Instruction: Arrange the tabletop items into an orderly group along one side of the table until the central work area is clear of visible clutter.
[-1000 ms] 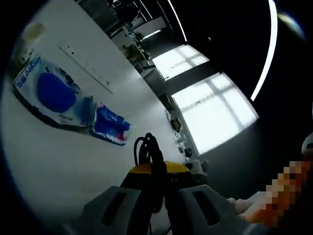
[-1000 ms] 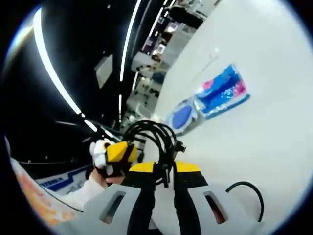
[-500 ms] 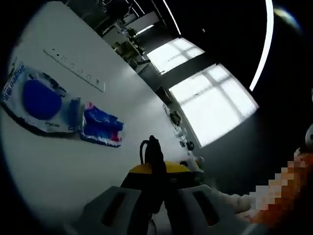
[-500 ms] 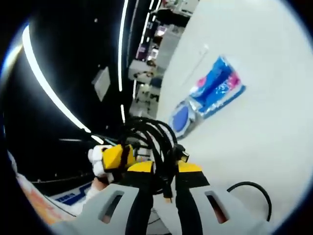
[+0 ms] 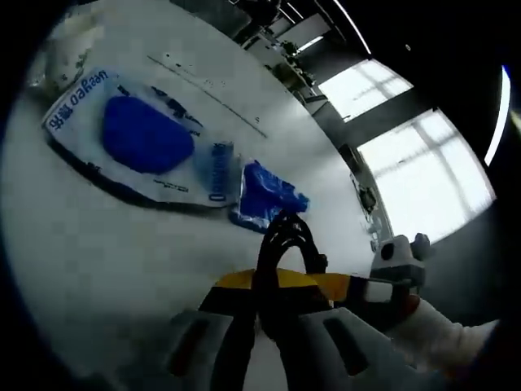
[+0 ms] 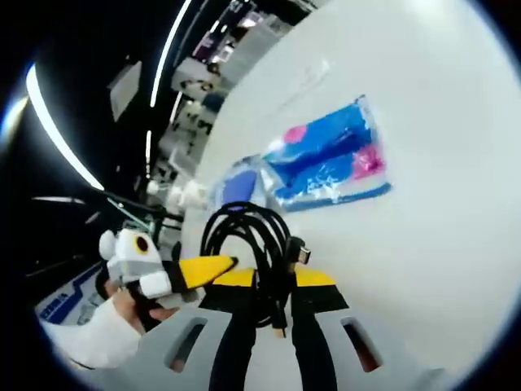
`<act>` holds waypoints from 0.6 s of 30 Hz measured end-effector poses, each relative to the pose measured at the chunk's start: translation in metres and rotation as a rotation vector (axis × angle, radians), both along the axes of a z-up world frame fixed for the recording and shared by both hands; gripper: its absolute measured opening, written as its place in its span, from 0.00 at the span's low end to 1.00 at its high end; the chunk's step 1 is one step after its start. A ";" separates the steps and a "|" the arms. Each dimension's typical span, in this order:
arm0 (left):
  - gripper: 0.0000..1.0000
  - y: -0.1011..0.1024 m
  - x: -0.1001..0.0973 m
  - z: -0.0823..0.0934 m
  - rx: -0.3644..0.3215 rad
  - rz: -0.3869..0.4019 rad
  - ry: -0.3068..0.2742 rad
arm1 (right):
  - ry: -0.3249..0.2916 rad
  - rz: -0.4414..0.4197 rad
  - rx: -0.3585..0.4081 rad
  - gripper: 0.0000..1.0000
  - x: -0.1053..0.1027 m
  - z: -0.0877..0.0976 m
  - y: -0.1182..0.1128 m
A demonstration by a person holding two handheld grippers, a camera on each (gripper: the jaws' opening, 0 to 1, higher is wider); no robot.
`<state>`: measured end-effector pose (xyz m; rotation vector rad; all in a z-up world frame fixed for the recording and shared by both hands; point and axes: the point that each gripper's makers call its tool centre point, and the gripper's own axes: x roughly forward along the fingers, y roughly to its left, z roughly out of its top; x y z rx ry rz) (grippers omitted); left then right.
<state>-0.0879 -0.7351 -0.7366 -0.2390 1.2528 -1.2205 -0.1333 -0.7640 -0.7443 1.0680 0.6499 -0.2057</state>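
A coiled black cable (image 5: 286, 242) sits between the jaws of my left gripper (image 5: 273, 289), which is shut on it. In the right gripper view the same kind of black coil (image 6: 248, 244) is pinched in my right gripper (image 6: 273, 283), also shut. The two grippers meet at the coil: the right gripper (image 5: 392, 273) comes in from the right, and the left gripper (image 6: 181, 274) touches the coil with a yellow jaw tip. On the white table (image 5: 98, 261) lie a large white and blue packet (image 5: 138, 138) and a smaller blue and pink packet (image 6: 326, 159).
Gloved hands (image 6: 94, 342) hold both grippers. A long thin strip (image 5: 203, 81) lies on the table beyond the packets. A crumpled clear wrapper (image 5: 69, 49) lies at the far left. Bright windows (image 5: 407, 155) and furniture stand past the table's far edge.
Both views have dipped toward the table, so the packets look bigger and closer. The coil stays gripped. The loose cable at the lower right of the right gripper view is out of sight.
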 end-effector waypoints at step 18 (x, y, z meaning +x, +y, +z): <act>0.07 0.010 0.015 -0.035 0.134 0.014 -0.053 | 0.124 0.025 -0.096 0.13 0.007 -0.025 -0.003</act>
